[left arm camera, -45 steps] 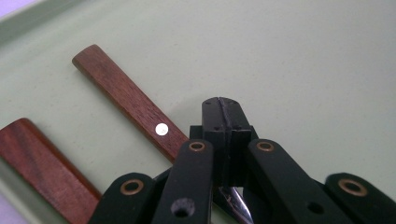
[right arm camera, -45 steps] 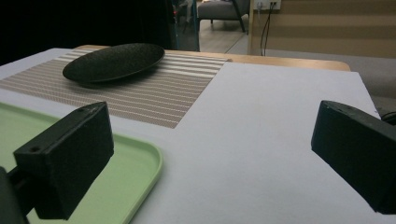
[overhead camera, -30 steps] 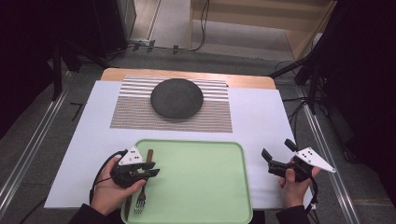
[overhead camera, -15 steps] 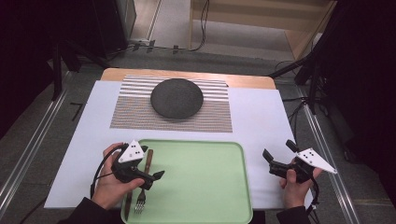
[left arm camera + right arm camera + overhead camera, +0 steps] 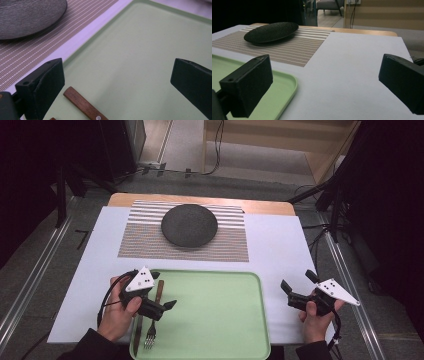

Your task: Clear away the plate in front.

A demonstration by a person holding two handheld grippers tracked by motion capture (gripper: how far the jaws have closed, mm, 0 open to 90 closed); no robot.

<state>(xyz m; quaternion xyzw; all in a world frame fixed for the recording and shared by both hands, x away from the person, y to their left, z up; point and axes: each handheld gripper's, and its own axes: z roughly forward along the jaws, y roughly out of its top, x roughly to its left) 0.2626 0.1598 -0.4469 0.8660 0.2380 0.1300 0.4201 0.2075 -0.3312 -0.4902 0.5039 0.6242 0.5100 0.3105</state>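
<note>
the fork [image 5: 150,340] lies at the near left corner of the green tray [image 5: 215,315], with its prongs at the near edge. beside it lies a knife [image 5: 141,320] with a brown wooden handle [image 5: 83,106]. both lie flat on the tray. the left gripper [image 5: 162,292] hangs just over them. its jaws have just been opening and now stand wide apart, and they hold nothing. the wooden handle lies just below and between the jaws. the right gripper [image 5: 298,287] is well apart, over the white worktop [image 5: 280,250] to the right of the tray. its jaws are wide open too and hold nothing. farther back, a dark round plate [image 5: 189,225] sits on a striped mat [image 5: 145,237].
</note>
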